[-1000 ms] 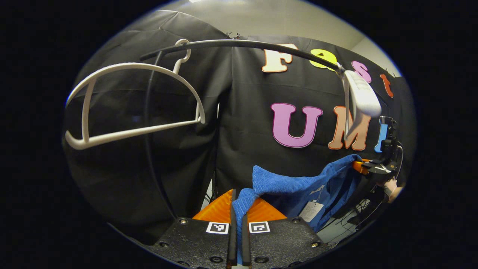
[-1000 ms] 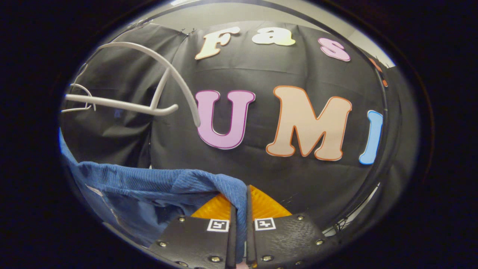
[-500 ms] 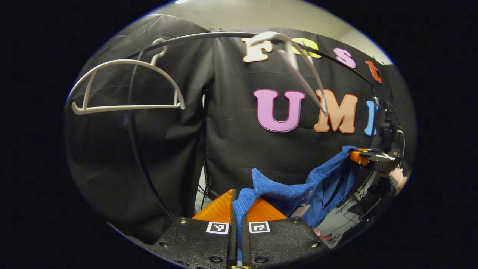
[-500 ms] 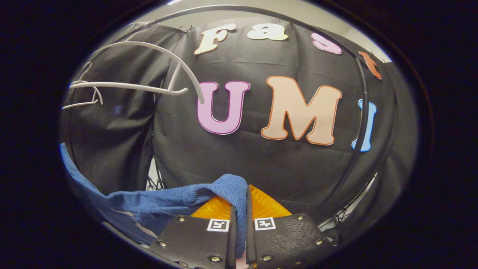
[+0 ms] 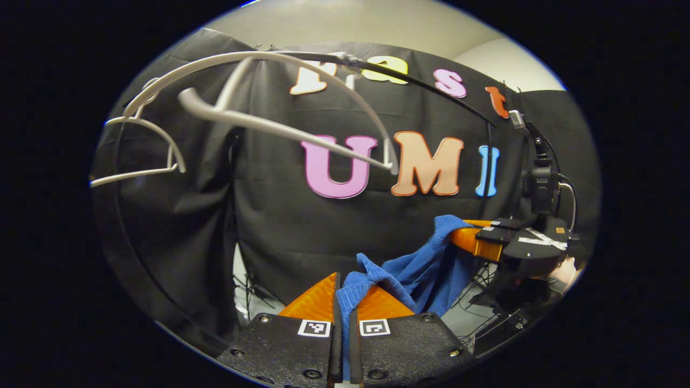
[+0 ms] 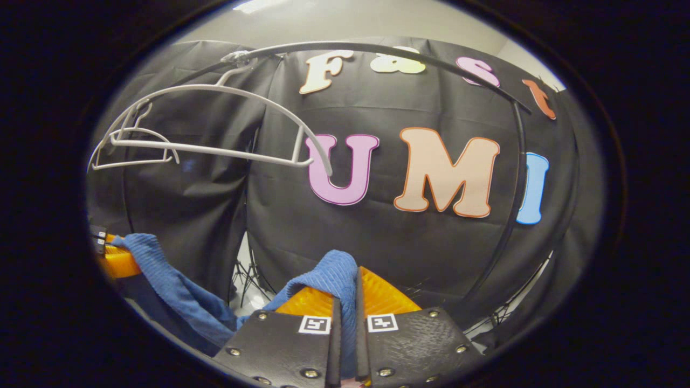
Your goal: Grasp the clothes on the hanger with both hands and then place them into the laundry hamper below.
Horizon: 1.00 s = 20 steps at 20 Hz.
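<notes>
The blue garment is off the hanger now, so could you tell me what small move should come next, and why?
Probably lower both tongs together. The left tongs and right tongs are each shut on the blue garment, which sags between them, clear of the white hanger. The hamper is out of view, so ease down.

white hangers [image 5: 280,126] and black rail [image 6: 377,51] overhead, open air beneath

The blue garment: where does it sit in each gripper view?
Left gripper view: blue garment at bottom centre, running right to the other tool.
Right gripper view: blue garment at bottom centre, sagging toward the left edge.
Shared landmark: the nearer white hanger on the rail.
</notes>
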Tool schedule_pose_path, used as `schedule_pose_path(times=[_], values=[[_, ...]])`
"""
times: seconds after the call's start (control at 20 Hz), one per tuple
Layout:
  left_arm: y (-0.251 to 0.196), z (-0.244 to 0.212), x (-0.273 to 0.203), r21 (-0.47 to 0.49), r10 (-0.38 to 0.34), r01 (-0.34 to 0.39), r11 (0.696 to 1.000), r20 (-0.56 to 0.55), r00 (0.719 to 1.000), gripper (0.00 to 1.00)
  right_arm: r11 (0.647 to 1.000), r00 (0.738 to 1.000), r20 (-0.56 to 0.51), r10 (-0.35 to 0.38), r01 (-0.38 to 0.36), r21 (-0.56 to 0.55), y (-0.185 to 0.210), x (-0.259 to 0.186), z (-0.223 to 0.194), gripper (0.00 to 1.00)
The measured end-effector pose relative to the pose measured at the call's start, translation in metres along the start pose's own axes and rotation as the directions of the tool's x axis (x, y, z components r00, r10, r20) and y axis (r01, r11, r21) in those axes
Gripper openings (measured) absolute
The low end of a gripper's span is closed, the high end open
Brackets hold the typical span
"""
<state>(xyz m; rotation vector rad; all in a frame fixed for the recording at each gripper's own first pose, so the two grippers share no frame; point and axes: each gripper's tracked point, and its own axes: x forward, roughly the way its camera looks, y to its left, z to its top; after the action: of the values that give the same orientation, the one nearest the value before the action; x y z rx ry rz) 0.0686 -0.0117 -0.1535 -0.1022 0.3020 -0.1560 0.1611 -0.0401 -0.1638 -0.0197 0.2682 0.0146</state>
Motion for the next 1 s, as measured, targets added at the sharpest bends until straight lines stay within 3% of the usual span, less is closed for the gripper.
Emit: schedule_pose_path(times=[0.4, 0.45, 0.5, 0.55, 0.6, 1.0], values=[[-0.073, 0.037, 0.035, -0.033, -0.172, 0.174, 0.984, 0.068, 0.983, 0.05, 0.999, 0.999, 0.031, 0.008, -0.009, 0.038, -0.005, -0.02, 0.017, 0.1], [-0.076, 0.034, 0.039, -0.037, -0.183, 0.185, 0.982, 0.061, 0.981, 0.05, 0.999, 1.0, 0.022, 0.005, -0.006, 0.035, -0.009, -0.019, 0.013, 0.15], [-0.08, 0.028, 0.045, -0.042, -0.19, 0.192, 0.981, 0.048, 0.981, 0.06, 0.999, 1.0, 0.011, 0.003, -0.003, 0.037, -0.011, -0.019, 0.007, 0.1], [-0.083, 0.021, 0.049, -0.052, -0.195, 0.197, 0.979, 0.034, 0.98, 0.06, 0.999, 1.0, -0.002, 0.002, -0.002, 0.041, -0.01, -0.02, -0.001, 0.15], [-0.085, 0.012, 0.054, -0.066, -0.198, 0.199, 0.978, 0.016, 0.98, 0.05, 0.999, 1.0, -0.019, 0.001, 0.0, 0.044, -0.01, -0.02, -0.009, 0.1], [-0.08, -0.081, 0.083, -0.1, -0.171, 0.155, 0.983, -0.177, 0.969, 0.05, 0.998, 0.982, -0.188, -0.004, 0.014, 0.055, -0.014, -0.014, -0.098, 0.11]])
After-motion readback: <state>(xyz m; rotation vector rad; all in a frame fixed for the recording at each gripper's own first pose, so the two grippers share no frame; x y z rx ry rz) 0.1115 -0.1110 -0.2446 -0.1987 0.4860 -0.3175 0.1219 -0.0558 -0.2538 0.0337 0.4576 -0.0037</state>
